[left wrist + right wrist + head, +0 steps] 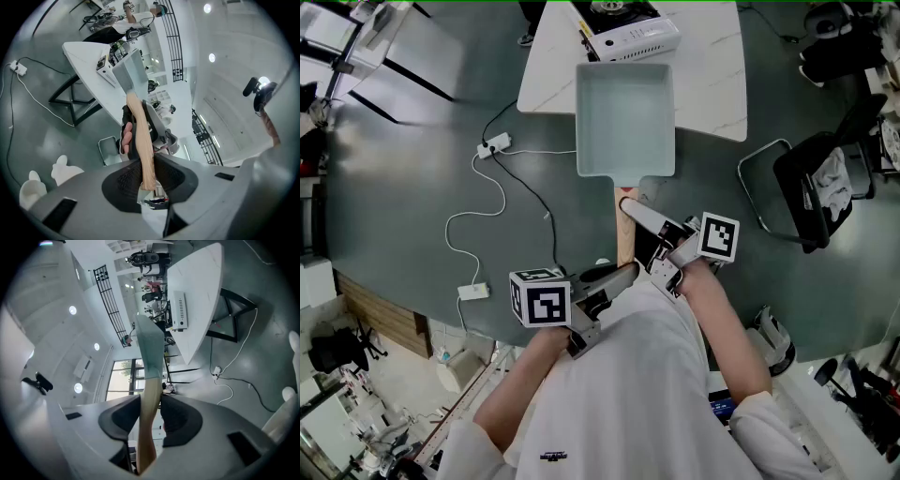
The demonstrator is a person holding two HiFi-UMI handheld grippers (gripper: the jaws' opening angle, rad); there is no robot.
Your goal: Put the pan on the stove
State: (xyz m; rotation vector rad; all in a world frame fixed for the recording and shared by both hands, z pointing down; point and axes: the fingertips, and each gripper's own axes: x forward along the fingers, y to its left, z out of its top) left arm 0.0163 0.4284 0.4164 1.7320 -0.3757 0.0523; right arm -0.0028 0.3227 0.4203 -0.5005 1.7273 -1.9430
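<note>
**A:** What fills most of the head view?

**B:** Grey floor (394, 187). A white counter (712, 84) juts in from the top, and a black chair (811, 187) stands well off to the right with a pale cloth lying on it.

**A:** Where is the pan?

**B:** The pan (625, 117) is rectangular, pale and empty, and it is held up in the air. Seen from above, its far half overlaps the counter's near edge. It is not on the stove (630, 33), which sits farther back on the counter, past the pan's far rim.

**A:** What holds it?

**B:** Both grippers hold it by its wooden handle (625, 239). The right gripper (630, 204) grips close behind the pan. The left gripper (619, 274) grips at the handle's end, nearer the person.

**A:** Are the grips firm?

**B:** Yes. In the left gripper view its fingers (123, 180) press on the tip of the handle from both sides, and the pan rises beyond them toward the counter. In the right gripper view the fingers (178, 420) are clamped on the handle partway along. It runs on past them toward the camera, and the pan stands edge-on ahead.

**A:** Anything smaller?

**B:** A white power strip (495, 144) lies on the floor just left of the counter. A white cable (478, 216) snakes from it across the floor toward the person.
</note>
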